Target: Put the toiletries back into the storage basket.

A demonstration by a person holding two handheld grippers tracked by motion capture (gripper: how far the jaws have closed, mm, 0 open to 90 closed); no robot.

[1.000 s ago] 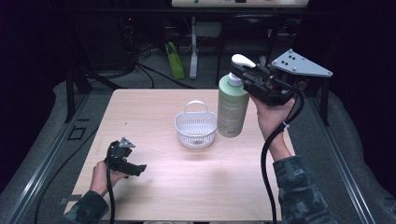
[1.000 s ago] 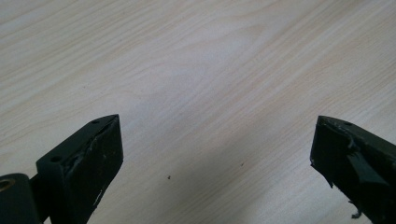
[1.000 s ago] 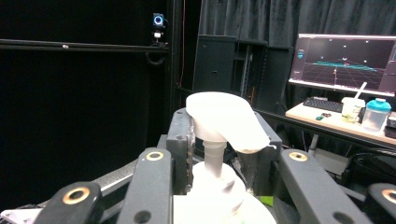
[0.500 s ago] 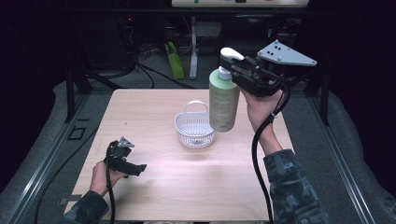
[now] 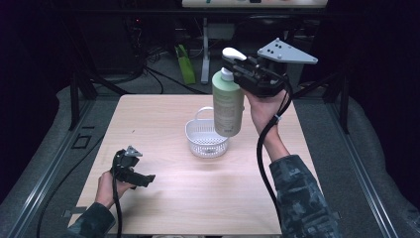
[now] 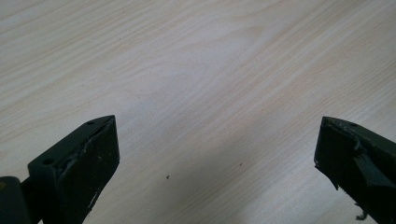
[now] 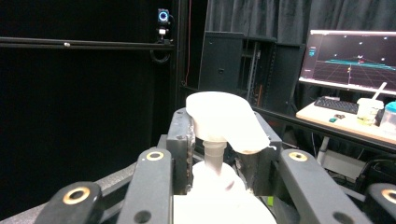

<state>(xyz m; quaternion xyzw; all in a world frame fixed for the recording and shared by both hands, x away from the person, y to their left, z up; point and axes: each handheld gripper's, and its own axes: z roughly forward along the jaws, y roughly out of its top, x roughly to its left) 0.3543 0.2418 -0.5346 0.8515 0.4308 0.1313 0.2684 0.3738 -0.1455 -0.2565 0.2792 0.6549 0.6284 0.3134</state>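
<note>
Right gripper (image 5: 236,74): raised well above the table at the far right, held by the right hand (image 5: 261,106), forearm rising from the lower edge in a patterned sleeve (image 5: 299,198). Jaws closed on the neck of a pump bottle (image 5: 228,101), seen from the right gripper view (image 7: 215,154) on either side of the pump stem; bottle hangs upright, off the table.

Left gripper (image 5: 146,179): low at the near left, held by the left hand (image 5: 106,186), close over the tabletop. Jaws spread wide apart, nothing between them (image 6: 215,158).
</note>
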